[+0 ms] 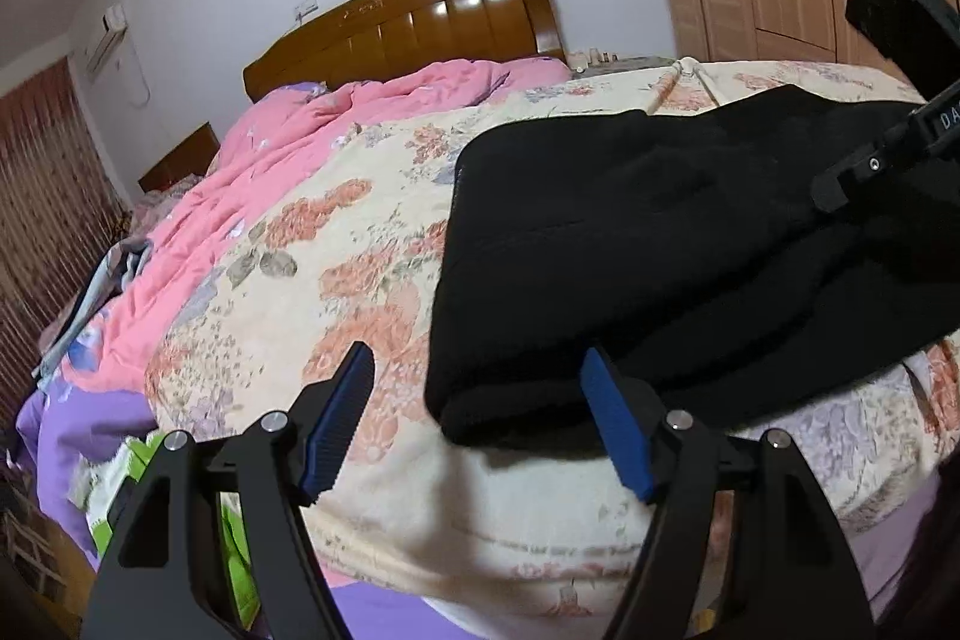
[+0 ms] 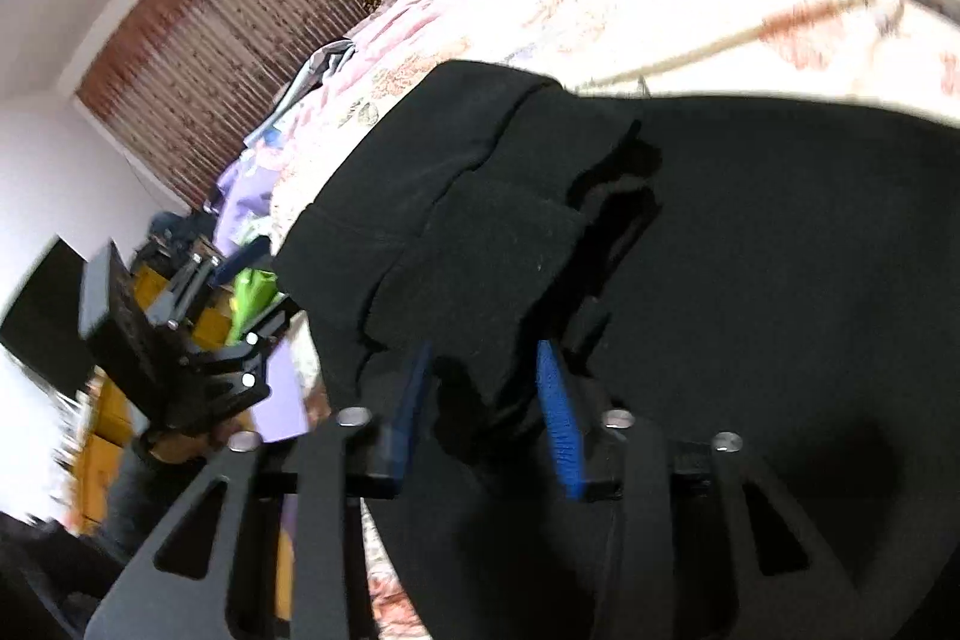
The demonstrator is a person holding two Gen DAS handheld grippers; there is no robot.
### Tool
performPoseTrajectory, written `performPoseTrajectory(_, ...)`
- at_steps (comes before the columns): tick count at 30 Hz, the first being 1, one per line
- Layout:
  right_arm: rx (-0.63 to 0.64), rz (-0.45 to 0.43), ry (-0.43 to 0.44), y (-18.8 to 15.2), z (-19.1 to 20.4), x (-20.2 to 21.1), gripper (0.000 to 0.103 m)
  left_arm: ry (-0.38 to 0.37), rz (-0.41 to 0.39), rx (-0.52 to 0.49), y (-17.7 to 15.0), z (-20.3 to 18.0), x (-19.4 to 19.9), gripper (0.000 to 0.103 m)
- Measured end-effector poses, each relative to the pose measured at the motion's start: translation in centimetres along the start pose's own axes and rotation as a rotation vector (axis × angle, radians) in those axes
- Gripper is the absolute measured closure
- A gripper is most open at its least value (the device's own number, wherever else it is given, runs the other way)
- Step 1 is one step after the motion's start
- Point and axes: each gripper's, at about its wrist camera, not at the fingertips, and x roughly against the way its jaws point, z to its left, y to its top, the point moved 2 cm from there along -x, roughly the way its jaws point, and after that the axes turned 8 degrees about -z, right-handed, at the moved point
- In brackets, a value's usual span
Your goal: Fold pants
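Soft black pants (image 1: 690, 244) bunched on a floral quilted bed (image 1: 336, 280), left claw (image 1: 480, 418) apart at their hem, right claw (image 2: 489, 418) clamped on a thick fleecy fold

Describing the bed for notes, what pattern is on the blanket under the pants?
Cream blanket with orange-pink flowers, clearest in the left wrist view.

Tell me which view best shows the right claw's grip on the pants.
Right wrist view: the right claw has black pants fabric bunched between its blue pads. Left wrist view shows only part of that claw over the pants, pads hidden.
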Motion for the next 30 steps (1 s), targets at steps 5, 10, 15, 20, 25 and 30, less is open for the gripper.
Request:
performPoseTrajectory(5, 0.077, -0.049, -0.005, 1.1, 1.0, 0.3, 0.093, 0.010, -0.026, -0.023, 0.5, -0.2, 0.2, 0.033)
performPoseTrajectory(10, 0.034, -0.068, 0.048, 1.4, 0.7, 0.3, 0.094, -0.009, 0.006, -0.063, 0.3, -0.6, -0.6, 0.037)
performPoseTrajectory(15, 0.036, -0.161, 0.126, 3.7, 2.6, 3.3, 0.095, -0.034, -0.012, -0.079, 1.1, -0.5, -1.1, 0.057)
performPoseTrajectory(20, 0.016, -0.181, 0.128, 3.1, 2.8, 4.9, 0.095, -0.058, -0.032, -0.085, 1.5, 0.1, 0.0, 0.076)
performPoseTrajectory(25, -0.049, -0.086, 0.051, 0.0, -0.2, 3.0, 0.096, -0.055, -0.024, -0.167, 1.0, -1.3, 1.3, 0.068)
performPoseTrajectory(30, -0.153, 0.025, 0.030, -2.5, -2.8, 0.3, 0.094, -0.063, 0.013, -0.181, -0.1, -1.7, 0.1, 0.046)
